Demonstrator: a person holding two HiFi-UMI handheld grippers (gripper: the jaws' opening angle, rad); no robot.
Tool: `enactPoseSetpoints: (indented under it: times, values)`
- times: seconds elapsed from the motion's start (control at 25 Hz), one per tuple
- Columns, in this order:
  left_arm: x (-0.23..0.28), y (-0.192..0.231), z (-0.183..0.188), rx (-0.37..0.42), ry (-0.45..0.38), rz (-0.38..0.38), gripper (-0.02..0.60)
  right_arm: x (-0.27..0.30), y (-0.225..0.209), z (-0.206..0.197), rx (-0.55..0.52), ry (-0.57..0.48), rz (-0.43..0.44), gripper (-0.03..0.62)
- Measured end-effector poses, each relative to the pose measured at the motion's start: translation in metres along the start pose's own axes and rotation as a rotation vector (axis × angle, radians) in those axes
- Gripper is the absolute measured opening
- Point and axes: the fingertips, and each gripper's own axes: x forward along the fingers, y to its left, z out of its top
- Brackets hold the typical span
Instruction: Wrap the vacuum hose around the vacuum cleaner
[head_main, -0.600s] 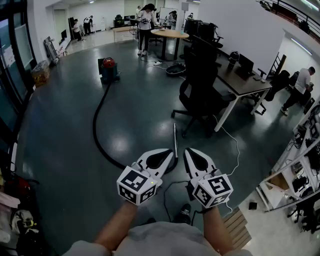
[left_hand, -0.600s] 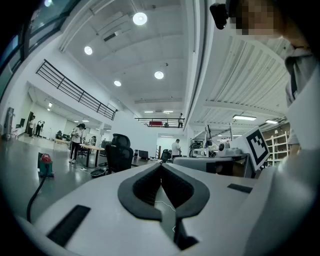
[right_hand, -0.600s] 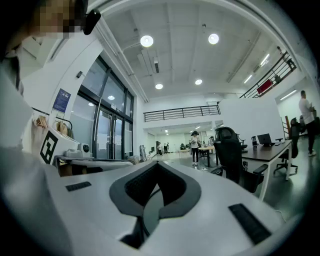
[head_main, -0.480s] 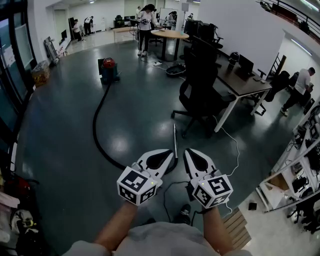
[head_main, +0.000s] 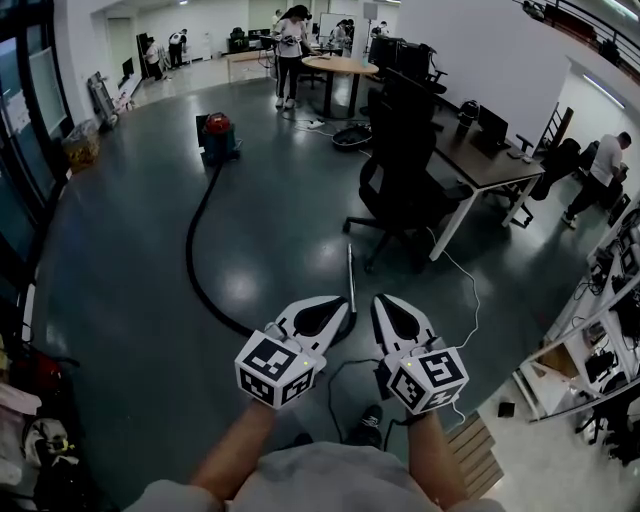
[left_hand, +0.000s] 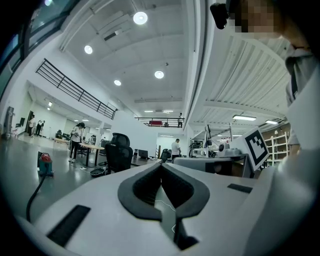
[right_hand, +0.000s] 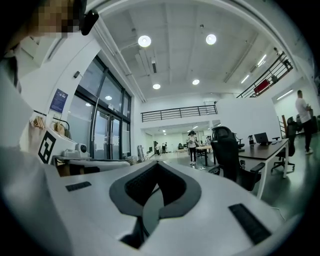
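A small red and blue vacuum cleaner (head_main: 217, 138) stands far off on the dark floor, also in the left gripper view as the vacuum cleaner (left_hand: 45, 164). Its black hose (head_main: 195, 250) curves from it toward me and ends at a metal wand (head_main: 351, 280) lying on the floor just beyond the grippers. My left gripper (head_main: 345, 302) and right gripper (head_main: 378, 300) are held side by side, level, in front of my body. Both are shut with nothing between the jaws. Neither touches the hose.
A black office chair (head_main: 405, 190) and a desk (head_main: 480, 165) stand to the right of the wand. A round table (head_main: 340, 68) with people around it is at the back. A thin cable (head_main: 455, 275) trails on the floor at right. Clutter lines the left wall (head_main: 40, 400).
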Motion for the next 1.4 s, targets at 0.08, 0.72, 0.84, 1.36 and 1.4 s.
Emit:
enactPoseSetpoints:
  times: [0.08,0.72,0.84,1.36,1.4]
  values:
    - [0.001,0.001,-0.001,-0.001,0.004,0.001,0.009,0.0,-0.003,0.0,0.0,0.003,-0.005,0.003]
    - [0.06,0.004,-0.005,0.009,0.026,0.018,0.009,0.009,-0.065,0.008,-0.031,0.009,0.01,0.003]
    - [0.083,0.006,-0.008,0.011,0.031,0.031,0.009,0.015,-0.087,0.008,-0.028,0.013,0.024,0.003]
    - [0.198,0.027,-0.019,0.023,0.087,0.162,0.009,0.046,-0.209,0.009,0.001,0.037,0.141,0.003]
    - [0.204,0.028,-0.019,0.026,0.095,0.172,0.009,0.049,-0.215,0.009,0.003,0.04,0.152,0.003]
